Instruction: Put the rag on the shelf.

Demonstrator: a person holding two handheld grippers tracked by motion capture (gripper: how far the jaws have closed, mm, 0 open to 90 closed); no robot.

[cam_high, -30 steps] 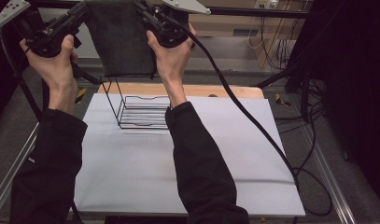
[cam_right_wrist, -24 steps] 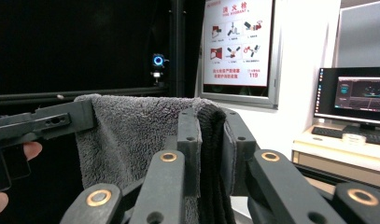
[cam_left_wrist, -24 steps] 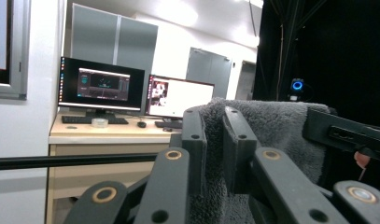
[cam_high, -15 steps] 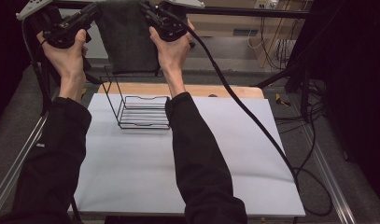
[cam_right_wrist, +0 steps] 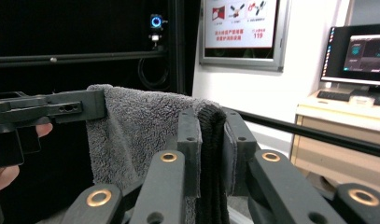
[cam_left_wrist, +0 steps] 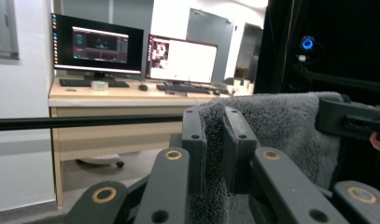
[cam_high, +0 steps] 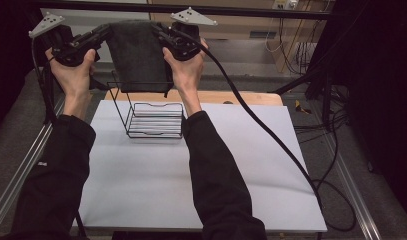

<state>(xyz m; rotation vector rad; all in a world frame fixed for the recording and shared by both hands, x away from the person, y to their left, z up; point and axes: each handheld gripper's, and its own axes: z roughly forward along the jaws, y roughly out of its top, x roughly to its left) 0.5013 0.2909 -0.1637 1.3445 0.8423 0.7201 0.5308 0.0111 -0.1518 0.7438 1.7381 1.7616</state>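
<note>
We had the dark grey towel (cam_high: 138, 55) stretched out up high between both tongs, well above the white surface (cam_high: 156, 180). The left tongs (cam_high: 103, 34) were clamped tight on the towel's left top corner, and in the left gripper view the two jaws sat nearly together with the fluffy cloth (cam_left_wrist: 276, 126) squeezed between them. The right tongs (cam_high: 158, 34) were pinched shut on the other top corner; in the right gripper view the folded towel edge (cam_right_wrist: 210, 140) ran straight down between the jaws. The towel hung flat below the tongs, its bottom edge just above the black wire rack (cam_high: 153, 117), which stood on the surface below and between the tongs. We couldn't tell whether the cloth actually touched the rack's top wire. Behind the left tongs sat a desk with two monitors (cam_left_wrist: 178, 58).
</note>
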